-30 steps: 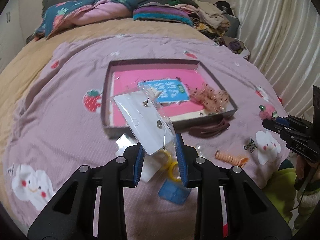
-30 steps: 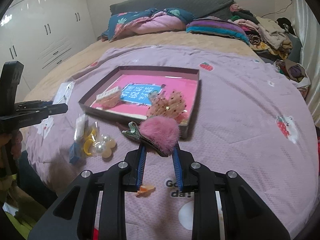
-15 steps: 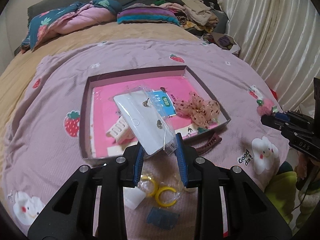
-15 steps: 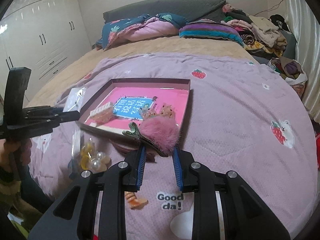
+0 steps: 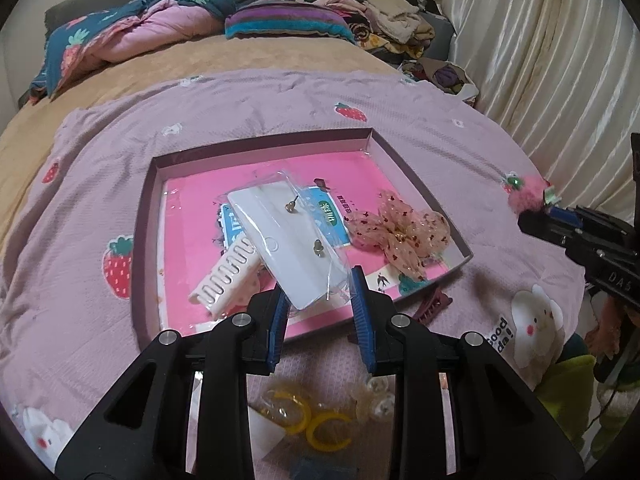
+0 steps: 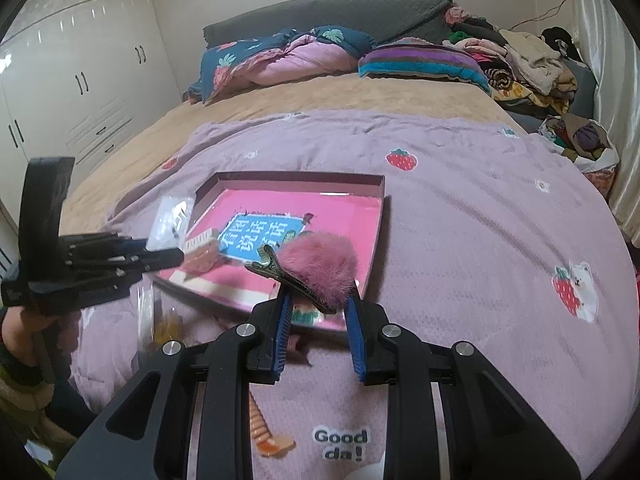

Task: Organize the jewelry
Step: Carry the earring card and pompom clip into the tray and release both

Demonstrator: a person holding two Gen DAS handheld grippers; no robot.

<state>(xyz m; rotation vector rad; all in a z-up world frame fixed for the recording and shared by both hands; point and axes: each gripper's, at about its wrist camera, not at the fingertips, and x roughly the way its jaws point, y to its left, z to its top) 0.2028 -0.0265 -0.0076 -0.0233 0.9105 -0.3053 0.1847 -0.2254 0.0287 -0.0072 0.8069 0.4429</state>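
Left wrist view: the left gripper (image 5: 320,300) was clamped on a clear packet with a white earring card (image 5: 286,240), two small studs pinned to it, held tilted above the near-left part of the shallow box (image 5: 146,224). Inside the box, on its pink liner, lay a white comb clip (image 5: 226,276) at the near left & a sheer spotted bow (image 5: 400,236) at the right. A dark red clip (image 5: 434,304) lay on the lilac blanket (image 5: 80,200) just outside the box's near-right corner. Yellow hoops (image 5: 308,420) sat below the gripper, in plastic.

Right wrist view: the right gripper (image 6: 318,304) was closed on a pink pom-pom clip (image 6: 316,272) — metal end pointing left — over the box's near edge. An orange spiral tie (image 6: 264,432) lay on the blanket beneath.
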